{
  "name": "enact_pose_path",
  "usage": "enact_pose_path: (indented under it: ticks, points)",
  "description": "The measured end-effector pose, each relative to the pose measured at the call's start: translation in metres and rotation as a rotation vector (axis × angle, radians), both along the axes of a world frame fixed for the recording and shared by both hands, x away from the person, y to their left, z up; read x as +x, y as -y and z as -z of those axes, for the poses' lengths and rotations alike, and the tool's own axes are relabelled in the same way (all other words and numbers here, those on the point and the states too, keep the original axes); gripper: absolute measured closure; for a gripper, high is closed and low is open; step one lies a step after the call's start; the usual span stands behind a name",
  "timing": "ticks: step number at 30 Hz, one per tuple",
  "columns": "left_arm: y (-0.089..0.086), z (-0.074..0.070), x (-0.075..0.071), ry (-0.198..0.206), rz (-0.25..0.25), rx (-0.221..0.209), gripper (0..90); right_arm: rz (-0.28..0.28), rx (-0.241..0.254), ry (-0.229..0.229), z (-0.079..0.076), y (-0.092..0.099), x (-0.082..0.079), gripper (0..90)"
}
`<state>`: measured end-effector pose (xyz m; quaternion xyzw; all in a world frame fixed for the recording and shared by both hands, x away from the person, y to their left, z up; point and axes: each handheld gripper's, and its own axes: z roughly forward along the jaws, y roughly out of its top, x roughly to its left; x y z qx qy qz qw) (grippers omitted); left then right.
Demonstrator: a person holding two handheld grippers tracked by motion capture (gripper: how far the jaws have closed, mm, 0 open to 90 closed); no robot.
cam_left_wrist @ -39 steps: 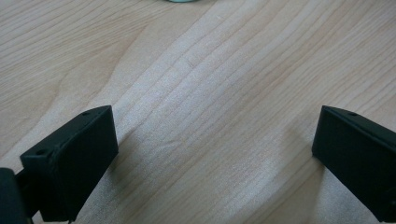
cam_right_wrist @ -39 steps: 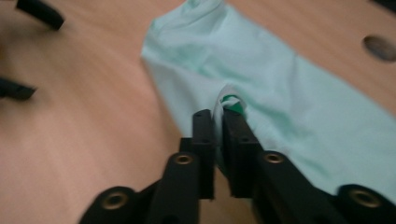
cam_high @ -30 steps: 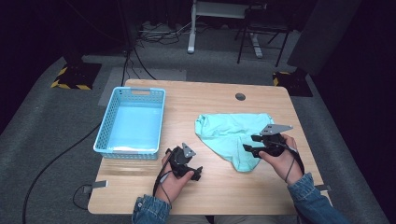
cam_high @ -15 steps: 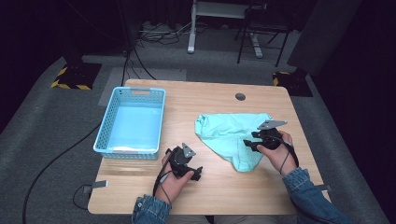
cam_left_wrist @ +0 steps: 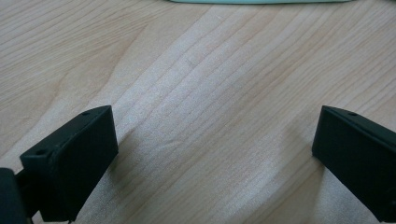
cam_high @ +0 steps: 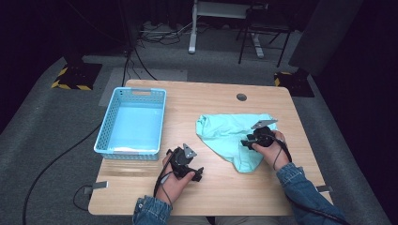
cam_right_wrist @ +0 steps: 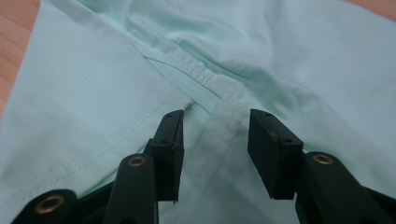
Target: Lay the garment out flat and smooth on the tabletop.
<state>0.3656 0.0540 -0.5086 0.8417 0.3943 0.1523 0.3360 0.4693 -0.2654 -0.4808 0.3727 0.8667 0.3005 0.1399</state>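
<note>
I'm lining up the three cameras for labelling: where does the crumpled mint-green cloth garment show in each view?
High view: the crumpled mint-green cloth garment lies right of centre on the light wooden table, under the right claw.
Left gripper view: a thin mint strip along the top edge, beyond bare wood.
Right gripper view: it spreads across most of the picture, seam between the open jaws.
Shared landmark: the table's wood grain.

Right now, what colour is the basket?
Light blue; the basket shows best in the high view.
</note>
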Motion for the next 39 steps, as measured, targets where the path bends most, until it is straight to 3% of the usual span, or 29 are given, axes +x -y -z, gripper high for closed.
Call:
enact_pose_path:
  ticks: [2,7,10,19,30,39]
  points:
    - [0.0,0.0,0.0,0.0,0.0,-0.001,0.1,0.003,-0.009,-0.007,0.003,0.0,0.003,60.0]
    - [0.0,0.0,0.0,-0.001,0.0,-0.001,0.1,0.0,-0.007,-0.021,0.003,0.001,0.004,80.6]
    - [0.0,0.0,0.0,0.0,0.0,-0.001,0.0,-0.003,-0.008,-0.016,0.003,0.001,0.003,85.5]
    - [0.0,0.0,0.0,-0.001,0.0,-0.001,0.1,-0.004,-0.004,0.023,-0.011,0.008,-0.004,87.5]
    - [0.0,0.0,0.0,-0.001,-0.003,-0.002,0.0,0.0,0.016,0.08,-0.038,0.027,-0.027,87.5]
    - [0.001,0.0,0.0,-0.001,-0.005,-0.002,0.0,0.002,0.022,0.096,-0.044,0.035,-0.035,87.5]
